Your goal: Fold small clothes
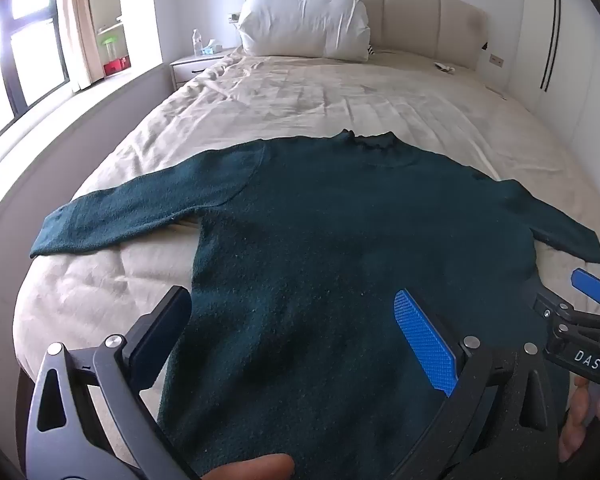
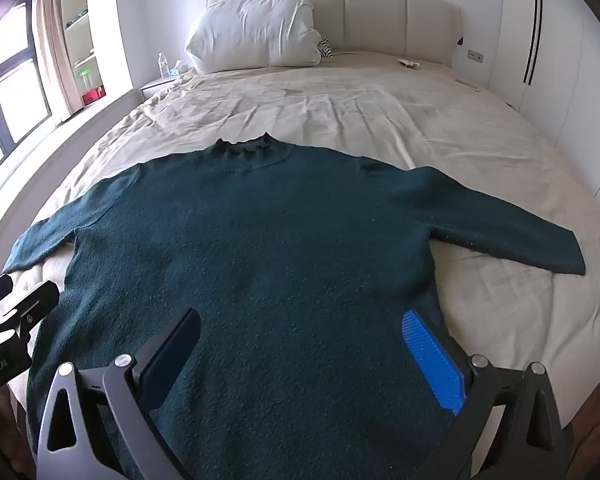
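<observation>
Now I am hovering both spread grippers, left gripper [image 1: 300, 344] and right gripper [image 2: 304, 356], over the sweater [image 2: 252, 240] hem, collar pointing directly away.

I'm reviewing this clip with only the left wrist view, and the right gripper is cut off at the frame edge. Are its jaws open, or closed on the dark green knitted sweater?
Observer: Open. The right gripper has its fingers spread wide over the dark green knitted sweater near the hem, gripping nothing.
Operator: Is there room past the cuff of the sleeve on that side?
Observer: Yes. That sleeve lies straight out on the beige bed sheet, with bare sheet beyond its cuff.
</observation>
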Available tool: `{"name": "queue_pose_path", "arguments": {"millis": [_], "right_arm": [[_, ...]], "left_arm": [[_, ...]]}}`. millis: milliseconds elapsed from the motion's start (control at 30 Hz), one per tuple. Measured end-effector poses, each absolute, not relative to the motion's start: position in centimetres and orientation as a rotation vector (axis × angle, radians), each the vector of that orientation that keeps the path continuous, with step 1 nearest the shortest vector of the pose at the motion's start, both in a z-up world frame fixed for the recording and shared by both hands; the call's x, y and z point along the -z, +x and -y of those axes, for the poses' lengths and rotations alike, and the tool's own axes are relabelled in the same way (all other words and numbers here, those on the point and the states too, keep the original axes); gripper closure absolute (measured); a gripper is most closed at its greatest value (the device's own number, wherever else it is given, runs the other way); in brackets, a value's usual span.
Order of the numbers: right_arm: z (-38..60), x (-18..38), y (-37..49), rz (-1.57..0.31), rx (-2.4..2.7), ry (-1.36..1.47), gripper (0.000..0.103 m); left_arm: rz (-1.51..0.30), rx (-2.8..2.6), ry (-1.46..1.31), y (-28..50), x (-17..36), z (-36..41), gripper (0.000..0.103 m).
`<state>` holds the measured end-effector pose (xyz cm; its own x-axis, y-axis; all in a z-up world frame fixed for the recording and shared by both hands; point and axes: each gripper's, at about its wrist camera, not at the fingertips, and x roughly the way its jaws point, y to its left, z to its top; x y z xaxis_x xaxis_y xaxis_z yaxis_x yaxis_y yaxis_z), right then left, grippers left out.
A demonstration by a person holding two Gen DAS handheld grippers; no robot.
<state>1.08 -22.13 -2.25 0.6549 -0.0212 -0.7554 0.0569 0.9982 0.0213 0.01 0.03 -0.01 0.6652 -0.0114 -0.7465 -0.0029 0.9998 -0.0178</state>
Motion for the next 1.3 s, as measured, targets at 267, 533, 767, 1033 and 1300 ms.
{"name": "queue_pose_path", "arguments": {"millis": [267,533,767,1033,1300], "right_arm": [[21.92,2.27,1.02,-0.856,0.048,0.040,0.000],[21.94,2.33,1.05,-0.859,0.048,0.040,0.000],[21.94,2.38,1.03,-0.859,0.047,0.039,0.000],[22.03,2.41,1.05,-0.859,0.047,0.038,0.000],[22.09,2.58,1.03,-0.862,0.046,0.042,0.000]], "left_arm": [[-0.833,0.008,-0.013,-0.03,-0.01,-0.01,0.000],[-0.837,0.005,-0.015,-0.02,0.25,-0.09,0.000],[-0.841,0.005,-0.018,-0.06,0.36,-0.13,0.000],[-0.842,0.005,-0.018,0.03,0.56,-0.10,0.000],[-0.846,0.006,-0.018,0.00,0.72,-0.05,0.000]]}}
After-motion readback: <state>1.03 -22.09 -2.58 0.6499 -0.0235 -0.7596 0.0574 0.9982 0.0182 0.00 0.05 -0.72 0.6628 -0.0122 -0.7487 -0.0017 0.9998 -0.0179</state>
